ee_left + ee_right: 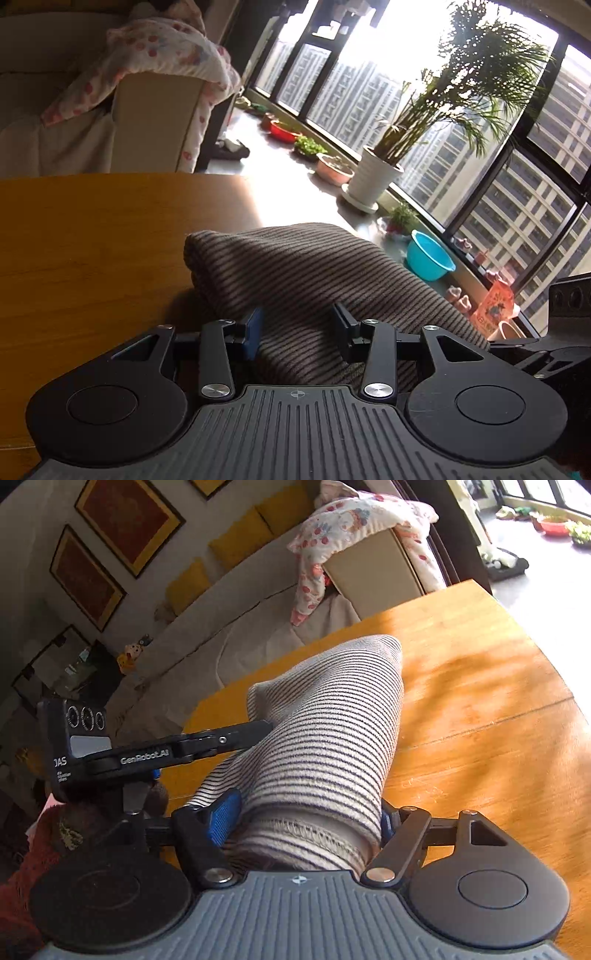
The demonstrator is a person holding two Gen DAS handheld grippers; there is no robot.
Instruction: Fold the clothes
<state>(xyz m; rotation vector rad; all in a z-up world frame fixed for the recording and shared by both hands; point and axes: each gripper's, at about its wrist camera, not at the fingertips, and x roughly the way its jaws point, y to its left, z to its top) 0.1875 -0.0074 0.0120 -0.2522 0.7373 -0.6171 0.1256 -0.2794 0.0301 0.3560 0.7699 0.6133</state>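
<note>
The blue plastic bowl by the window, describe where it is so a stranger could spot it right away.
Find the tall palm in its white pot on the window ledge. Further along the ledge, past the table's striped garment, sits the blue bowl, the only bright turquoise thing there; the other dishes are red or pink.

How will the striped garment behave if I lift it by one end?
The striped garment will probably droop: it is soft knit, already bending in rounded folds on the table. It looks light for its bulk. Its ribbed surface should grip the right gripper pads rather than slip, though layers may slide apart.
</note>
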